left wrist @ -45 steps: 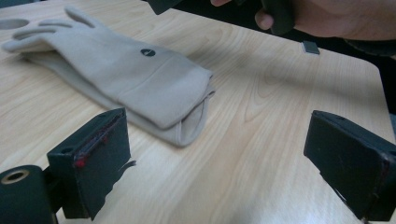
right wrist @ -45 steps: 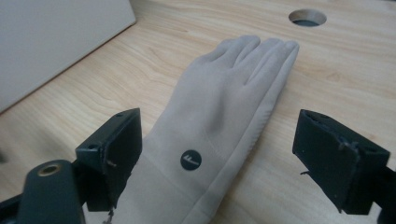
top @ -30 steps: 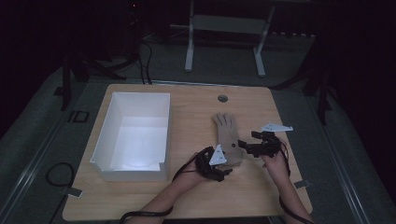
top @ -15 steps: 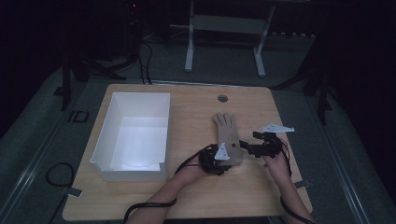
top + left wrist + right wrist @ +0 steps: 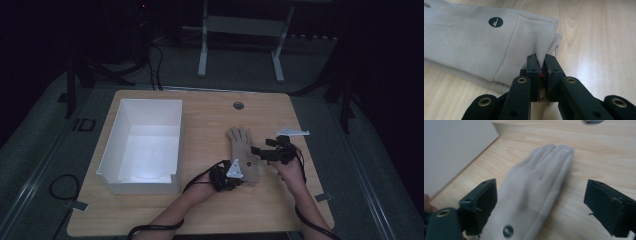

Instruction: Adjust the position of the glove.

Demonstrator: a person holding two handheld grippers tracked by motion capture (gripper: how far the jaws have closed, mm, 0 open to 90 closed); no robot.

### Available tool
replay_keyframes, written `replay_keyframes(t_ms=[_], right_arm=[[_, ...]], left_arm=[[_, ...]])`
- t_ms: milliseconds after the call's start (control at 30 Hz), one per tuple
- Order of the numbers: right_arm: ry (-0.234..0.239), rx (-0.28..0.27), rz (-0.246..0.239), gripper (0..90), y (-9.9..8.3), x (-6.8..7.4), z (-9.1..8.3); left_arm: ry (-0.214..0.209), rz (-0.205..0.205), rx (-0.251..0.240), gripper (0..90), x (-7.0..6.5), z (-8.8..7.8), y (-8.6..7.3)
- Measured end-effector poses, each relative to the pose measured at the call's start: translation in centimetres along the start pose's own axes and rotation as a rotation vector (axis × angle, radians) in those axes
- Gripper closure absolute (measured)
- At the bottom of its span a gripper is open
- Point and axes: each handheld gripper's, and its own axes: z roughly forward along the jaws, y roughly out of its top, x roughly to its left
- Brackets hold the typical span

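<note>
Left tool point(image 5: 541, 72) has just been closing and now pinches the cuff edge of the glove point(image 5: 243, 152), lower centre of the high view. Right tool point(image 5: 540, 210) stands wide above the glove (no contact). Next move, likely: lift toward the box point(image 5: 112, 145), which appears empty, at left on the table point(image 5: 210, 112).

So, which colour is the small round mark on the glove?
The round mark on the beige glove is dark with a pale tick; the left gripper view shows it best.

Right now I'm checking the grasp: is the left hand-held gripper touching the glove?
Touching. In the left gripper view the left hand-held gripper has just closed its jaws on the cuff edge of the glove.
</note>
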Motion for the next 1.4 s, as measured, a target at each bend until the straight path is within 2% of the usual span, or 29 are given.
replay_keyframes(t_ms=[100,133,233,300,333,467,567,700,800,867,1000,1167,1233,1267,1400], right_arm=[[-0.011,0.004,0.002,12.7,0.1,0.1,0.7],[-0.010,0.022,0.010,16.2,0.1,0.2,1.5],[-0.031,0.044,0.005,24.2,0.0,0.3,2.5],[-0.034,0.051,0.007,25.9,0.0,0.3,2.9],[-0.034,0.064,0.018,30.4,-0.1,0.3,3.4],[-0.026,0.079,0.054,32.2,-0.5,0.0,4.6],[0.020,0.101,0.093,33.2,-1.0,-0.1,5.4],[0.061,0.138,0.112,35.4,-1.2,-0.2,6.0],[0.114,0.164,0.110,50.7,-1.2,-0.1,6.2],[0.145,0.176,0.091,60.9,-1.3,0.2,6.4],[0.119,0.171,0.033,69.2,-1.0,1.3,6.2],[0.128,0.136,0.057,72.2,-0.7,1.3,5.9],[0.130,0.124,0.059,72.7,-0.4,1.5,5.6],[0.131,0.123,0.058,72.8,-0.3,1.5,5.5],[0.147,0.094,0.067,73.2,0.6,1.6,4.7]], left_arm=[[-0.011,-0.006,-0.008,84.1,-0.8,-0.4,-0.4],[-0.021,-0.012,-0.016,84.0,-1.0,-0.4,-0.5],[-0.028,-0.008,-0.018,84.0,-1.8,-0.8,-0.8],[-0.034,-0.015,-0.020,84.0,-2.2,-0.9,-0.9],[-0.042,-0.016,-0.020,84.0,-2.4,-1.0,-1.0],[-0.062,-0.011,-0.023,83.9,-3.2,-1.4,-1.4],[-0.077,-0.019,-0.025,83.9,-3.3,-1.7,-1.6],[-0.087,-0.021,-0.032,83.9,-3.2,-1.9,-2.0],[-0.088,-0.020,-0.034,84.0,-3.2,-1.9,-2.1],[-0.089,-0.027,-0.038,84.0,-3.3,-1.9,-2.2],[-0.103,-0.046,-0.034,84.5,-3.3,-2.0,-2.2],[-0.096,-0.047,-0.016,85.0,-3.4,-2.1,-1.8],[-0.103,-0.065,-0.021,85.1,-3.3,-2.3,-1.6],[-0.095,-0.055,-0.015,85.1,-3.3,-2.4,-1.5],[-0.101,-0.068,-0.029,85.1,-2.9,-3.3,-0.8]])
